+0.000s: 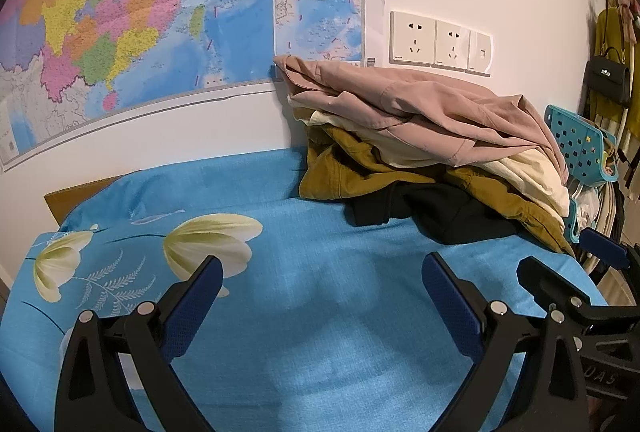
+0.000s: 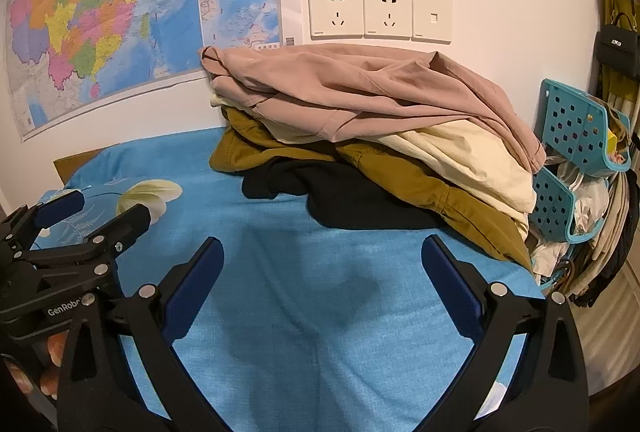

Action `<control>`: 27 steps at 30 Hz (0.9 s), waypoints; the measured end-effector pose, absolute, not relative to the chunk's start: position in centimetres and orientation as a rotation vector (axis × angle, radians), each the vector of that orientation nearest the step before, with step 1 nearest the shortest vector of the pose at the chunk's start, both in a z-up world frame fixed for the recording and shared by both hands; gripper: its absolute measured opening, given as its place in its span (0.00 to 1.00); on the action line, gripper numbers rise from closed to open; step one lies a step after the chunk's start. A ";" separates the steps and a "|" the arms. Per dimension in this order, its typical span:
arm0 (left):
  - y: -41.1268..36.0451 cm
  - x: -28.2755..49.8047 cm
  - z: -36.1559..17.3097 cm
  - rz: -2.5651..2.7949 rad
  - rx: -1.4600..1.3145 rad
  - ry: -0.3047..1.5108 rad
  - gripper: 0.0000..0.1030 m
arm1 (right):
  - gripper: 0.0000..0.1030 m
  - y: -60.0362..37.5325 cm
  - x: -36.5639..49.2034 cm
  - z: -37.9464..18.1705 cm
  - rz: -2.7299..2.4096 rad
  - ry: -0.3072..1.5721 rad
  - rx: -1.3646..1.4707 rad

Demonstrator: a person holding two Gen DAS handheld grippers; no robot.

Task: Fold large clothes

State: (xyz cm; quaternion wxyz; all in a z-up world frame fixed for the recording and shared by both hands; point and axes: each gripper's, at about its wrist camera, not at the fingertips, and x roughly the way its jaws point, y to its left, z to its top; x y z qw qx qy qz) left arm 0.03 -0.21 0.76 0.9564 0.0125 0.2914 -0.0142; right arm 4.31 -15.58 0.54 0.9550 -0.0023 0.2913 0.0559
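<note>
A heap of clothes lies at the far right of the blue bedsheet (image 1: 304,312) against the wall: a pink garment (image 1: 420,107) on top, a cream one (image 1: 528,167), a mustard one (image 1: 360,171) and a black one (image 1: 440,211) at the bottom. The same heap shows in the right wrist view, with the pink garment (image 2: 360,87) on top and the black one (image 2: 340,191) at the bottom. My left gripper (image 1: 322,272) is open and empty above the sheet, short of the heap. My right gripper (image 2: 322,252) is open and empty beside it, closer to the heap. Each gripper shows at the edge of the other's view.
A wall map (image 1: 140,11) and white sockets (image 1: 440,43) are on the wall behind the bed. A turquoise perforated basket (image 1: 580,147) and hanging clothes and a black bag (image 1: 608,79) stand to the right of the bed. A flower print (image 1: 212,244) marks the sheet's left side.
</note>
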 end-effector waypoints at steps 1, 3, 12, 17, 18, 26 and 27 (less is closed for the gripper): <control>-0.2 0.0 0.8 -0.028 0.026 0.591 0.93 | 0.95 -15.5 4.3 0.5 0.113 0.592 -0.005; -0.2 0.0 0.8 -0.029 0.024 0.591 0.93 | 0.95 -15.6 4.3 0.6 0.113 0.591 -0.004; -0.2 0.1 0.9 -0.033 0.024 0.593 0.93 | 0.95 -15.6 4.3 0.5 0.113 0.590 -0.005; -0.2 0.2 0.9 -0.034 0.023 0.592 0.93 | 0.95 -15.6 4.3 0.6 0.114 0.587 -0.007; -0.2 0.2 0.9 -0.034 0.022 0.592 0.93 | 0.95 -15.6 4.4 0.6 0.114 0.586 -0.007; -0.2 0.1 0.8 -0.035 0.019 0.592 0.93 | 0.95 -15.7 4.4 0.7 0.112 0.583 -0.007; -0.2 0.1 0.8 -0.037 0.018 0.592 0.93 | 0.95 -15.7 4.5 0.8 0.114 0.583 -0.008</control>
